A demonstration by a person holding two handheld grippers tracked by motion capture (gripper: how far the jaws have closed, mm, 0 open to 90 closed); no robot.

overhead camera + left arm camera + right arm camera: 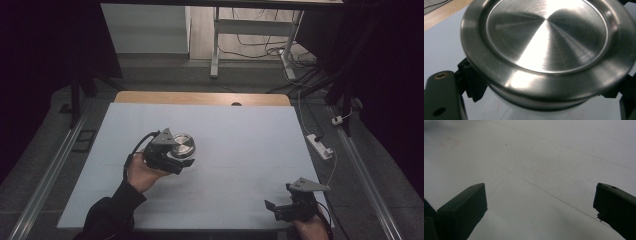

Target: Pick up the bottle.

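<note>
Two hands enter from the lower edge of the high view. Left hand (pixel 142 174), left of centre, angles its left gripper (pixel 176 156) up and right, jaws clamped on a steel lid (pixel 181 145) held above the table (pixel 240 150). Right gripper (pixel 274 207), lower right, points left, jaws spread wide with nothing between.

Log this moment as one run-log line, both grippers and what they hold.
left gripper: shut on round brushed-steel lid | right gripper: open, empty | white table: under both

Metal lid (pixel 181 145) in left claw (pixel 180 159), table's (pixel 240 130) left-centre; right claw (pixel 274 209) near-right
</note>
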